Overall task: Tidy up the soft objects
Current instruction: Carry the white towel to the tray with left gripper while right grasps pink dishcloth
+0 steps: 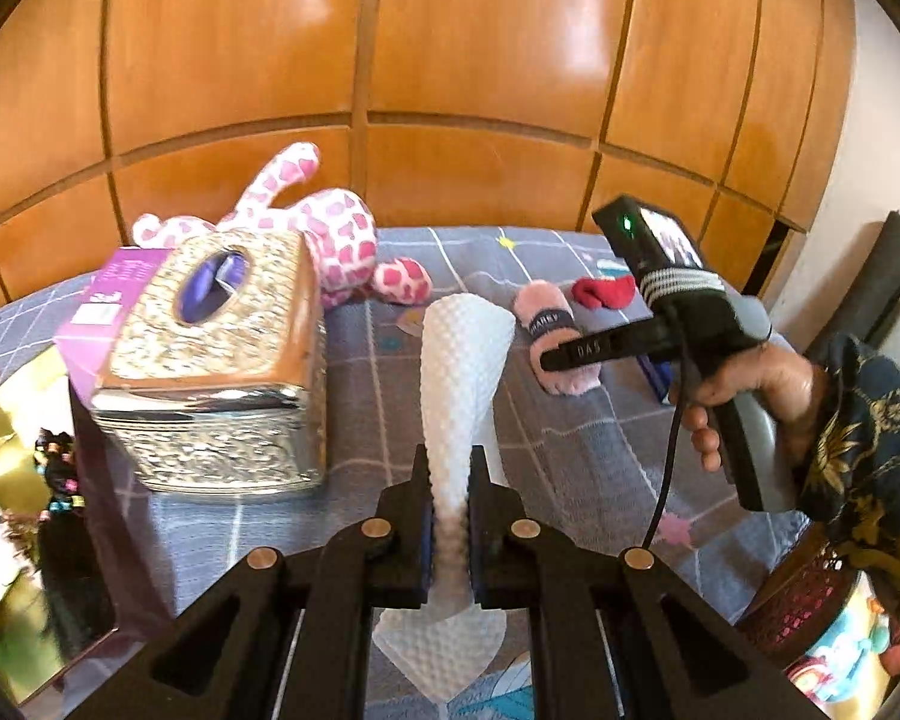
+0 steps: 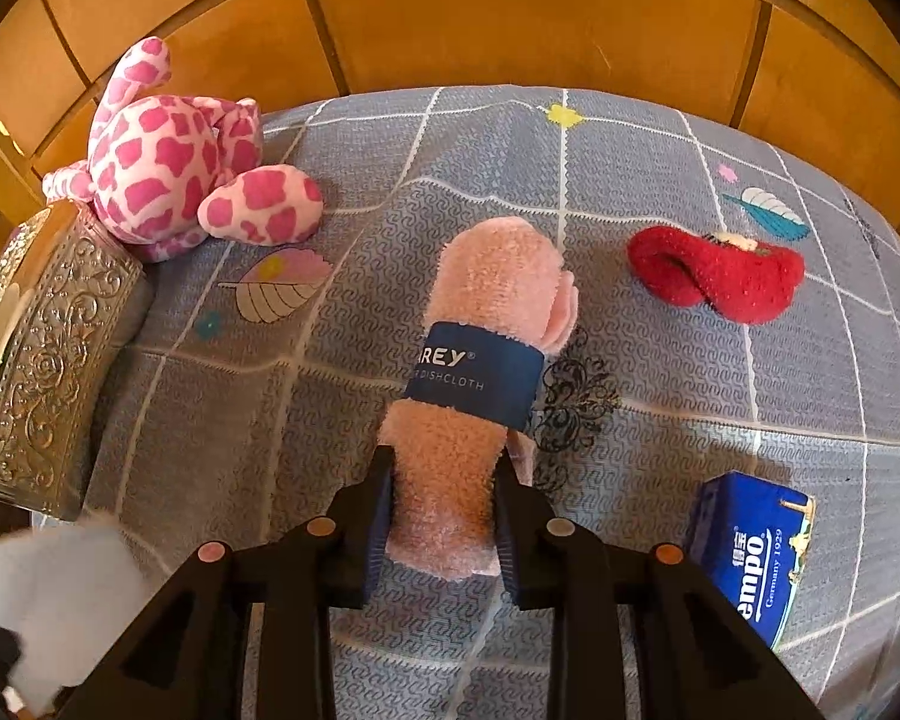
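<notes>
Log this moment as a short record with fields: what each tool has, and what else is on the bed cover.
left tool: shut on white tissue, which sticks up between its fingers
right tool: fingers on either side of the pink dishcloth roll, touching it; roll lies on the cover
surface: grey checked bed cover
silver tissue box: left side, purple pack inside
pink spotted plush: behind the box
red sock: right of the roll, apart
blue Tempo pack: near right

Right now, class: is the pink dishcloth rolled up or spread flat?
Rolled up. The pink dishcloth lies as a tube on the bedspread, a blue paper band wrapped round its middle, the right gripper fingers astride its near end.
</notes>
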A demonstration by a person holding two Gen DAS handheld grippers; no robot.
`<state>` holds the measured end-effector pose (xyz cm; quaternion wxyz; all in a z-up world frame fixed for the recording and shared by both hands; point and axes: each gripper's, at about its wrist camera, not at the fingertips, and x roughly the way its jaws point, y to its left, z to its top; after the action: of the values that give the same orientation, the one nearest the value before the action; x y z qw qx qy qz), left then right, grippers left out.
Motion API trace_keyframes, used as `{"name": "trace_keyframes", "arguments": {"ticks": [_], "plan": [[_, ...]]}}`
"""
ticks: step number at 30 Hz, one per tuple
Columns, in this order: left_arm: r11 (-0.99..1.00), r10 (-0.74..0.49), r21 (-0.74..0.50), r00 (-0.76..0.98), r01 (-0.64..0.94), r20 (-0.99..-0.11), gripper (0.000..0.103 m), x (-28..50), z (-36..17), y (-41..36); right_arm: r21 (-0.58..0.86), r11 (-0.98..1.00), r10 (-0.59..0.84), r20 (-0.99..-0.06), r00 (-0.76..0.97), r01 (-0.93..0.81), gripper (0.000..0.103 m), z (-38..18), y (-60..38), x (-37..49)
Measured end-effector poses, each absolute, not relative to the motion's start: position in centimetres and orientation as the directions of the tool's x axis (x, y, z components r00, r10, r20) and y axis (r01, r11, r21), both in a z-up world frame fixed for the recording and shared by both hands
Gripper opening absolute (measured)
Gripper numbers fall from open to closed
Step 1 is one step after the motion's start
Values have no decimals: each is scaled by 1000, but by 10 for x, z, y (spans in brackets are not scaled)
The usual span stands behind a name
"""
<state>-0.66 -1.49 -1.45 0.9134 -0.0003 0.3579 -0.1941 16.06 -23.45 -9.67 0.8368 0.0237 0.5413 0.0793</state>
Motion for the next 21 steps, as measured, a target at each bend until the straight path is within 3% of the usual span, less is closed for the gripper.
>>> {"name": "trace_keyframes", "arguments": {"ticks": [21], "plan": [[945,-325,-191,704,266,-631,9,-22,4,33,-18,982,68,-895,440,-188,31,-97,-218,156]]}}
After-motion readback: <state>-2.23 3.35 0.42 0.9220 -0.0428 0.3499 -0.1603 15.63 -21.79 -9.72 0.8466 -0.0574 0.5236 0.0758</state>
